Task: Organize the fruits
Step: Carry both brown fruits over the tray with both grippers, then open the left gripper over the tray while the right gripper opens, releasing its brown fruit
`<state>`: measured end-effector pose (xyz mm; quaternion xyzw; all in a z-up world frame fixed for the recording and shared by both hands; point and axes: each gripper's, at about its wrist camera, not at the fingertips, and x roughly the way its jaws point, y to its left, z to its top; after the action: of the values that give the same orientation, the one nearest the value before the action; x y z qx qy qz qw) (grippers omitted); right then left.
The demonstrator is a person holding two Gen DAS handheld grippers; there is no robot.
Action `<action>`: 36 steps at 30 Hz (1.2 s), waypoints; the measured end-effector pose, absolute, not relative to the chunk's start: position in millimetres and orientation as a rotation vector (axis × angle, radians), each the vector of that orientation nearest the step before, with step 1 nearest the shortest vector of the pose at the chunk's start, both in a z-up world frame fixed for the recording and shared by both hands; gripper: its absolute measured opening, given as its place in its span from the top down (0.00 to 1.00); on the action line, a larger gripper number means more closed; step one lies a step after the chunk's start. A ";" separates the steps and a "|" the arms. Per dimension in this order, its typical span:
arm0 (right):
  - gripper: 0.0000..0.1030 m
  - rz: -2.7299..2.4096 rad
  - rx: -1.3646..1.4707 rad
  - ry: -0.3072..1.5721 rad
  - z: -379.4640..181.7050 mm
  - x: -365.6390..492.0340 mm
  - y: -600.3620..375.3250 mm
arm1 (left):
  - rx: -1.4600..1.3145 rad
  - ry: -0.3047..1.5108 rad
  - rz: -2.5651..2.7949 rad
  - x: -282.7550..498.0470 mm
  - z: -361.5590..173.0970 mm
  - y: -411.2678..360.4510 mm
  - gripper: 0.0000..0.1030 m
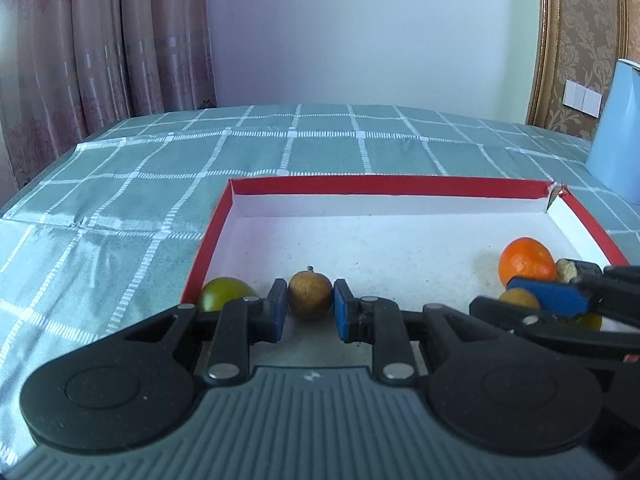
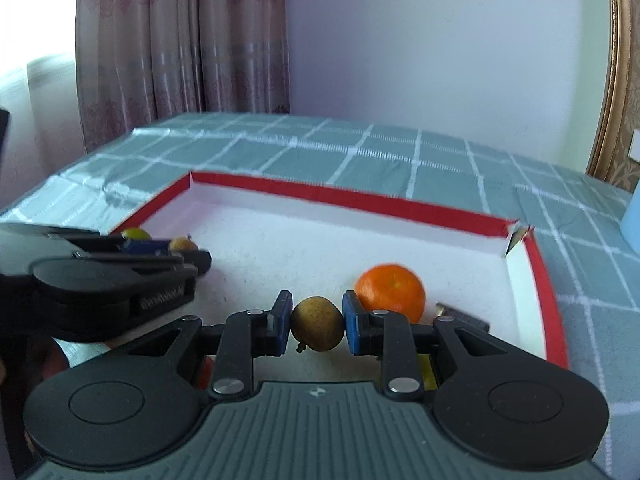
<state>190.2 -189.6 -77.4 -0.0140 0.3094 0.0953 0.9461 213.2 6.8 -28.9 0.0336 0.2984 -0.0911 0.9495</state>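
Note:
A white tray with a red rim (image 1: 384, 184) lies on the checked cloth. My left gripper (image 1: 310, 302) is shut on a brown round fruit (image 1: 310, 294) over the tray's near left part, beside a green fruit (image 1: 224, 294). My right gripper (image 2: 317, 330) is shut on a yellow-brown round fruit (image 2: 317, 328) just in front of an orange (image 2: 390, 290). The orange (image 1: 526, 262) sits near the tray's right wall. The right gripper's blue pad (image 1: 552, 298) shows at the right in the left wrist view. The left gripper (image 2: 176, 250) reaches in from the left in the right wrist view.
A light blue jug (image 1: 616, 132) stands on the cloth beyond the tray's right corner. A dark stub (image 2: 462, 316) lies beside the orange. Something yellow (image 2: 428, 376) shows under the right gripper. The teal checked tablecloth (image 1: 160, 184) spreads left of and behind the tray.

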 end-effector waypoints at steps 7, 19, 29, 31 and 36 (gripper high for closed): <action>0.75 0.189 -0.017 0.641 -79.6 190.6 -191.5 | 0.079 0.597 -0.181 210.9 -29.8 5.4 0.77; 0.71 0.198 -0.024 0.637 -80.5 186.5 -191.3 | 0.090 0.587 -0.176 207.9 -29.3 3.8 0.72; 0.40 0.215 -0.035 0.618 -78.7 176.7 -188.5 | 0.103 0.584 -0.204 203.5 -30.1 0.8 0.56; 0.40 0.215 -0.037 0.615 -78.2 175.8 -189.5 | 0.098 0.585 -0.209 202.7 -29.9 1.3 0.52; 0.40 0.217 -0.046 0.592 -74.5 165.4 -190.0 | 0.076 0.575 -0.223 194.3 -28.7 4.7 0.46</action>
<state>165.4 -190.0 -74.5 -0.0225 0.2912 0.1067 0.9504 194.3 4.7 -28.7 0.0374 0.2828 -0.1095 0.9522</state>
